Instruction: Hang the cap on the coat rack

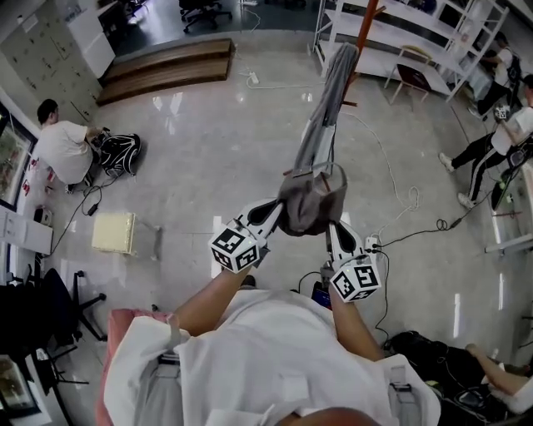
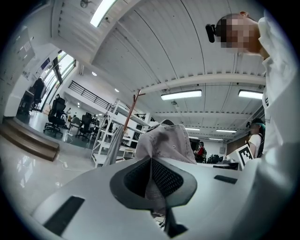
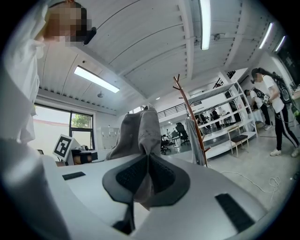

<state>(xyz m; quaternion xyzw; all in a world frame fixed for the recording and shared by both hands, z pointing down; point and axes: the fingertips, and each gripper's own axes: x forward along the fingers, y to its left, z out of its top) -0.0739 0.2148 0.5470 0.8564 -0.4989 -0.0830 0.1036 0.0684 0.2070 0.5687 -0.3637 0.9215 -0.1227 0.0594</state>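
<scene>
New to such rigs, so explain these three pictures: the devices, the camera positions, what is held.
No robot: a person in a white shirt holds a two-jaw gripper in each hand. One picture looks down from a camera on the person's head; the other two come from cameras riding on the grippers. The left gripper and right gripper are both shut on a grey fabric cap held between them. Ahead, on the glossy grey floor, stands a reddish-brown coat rack bearing a grey garment.
</scene>
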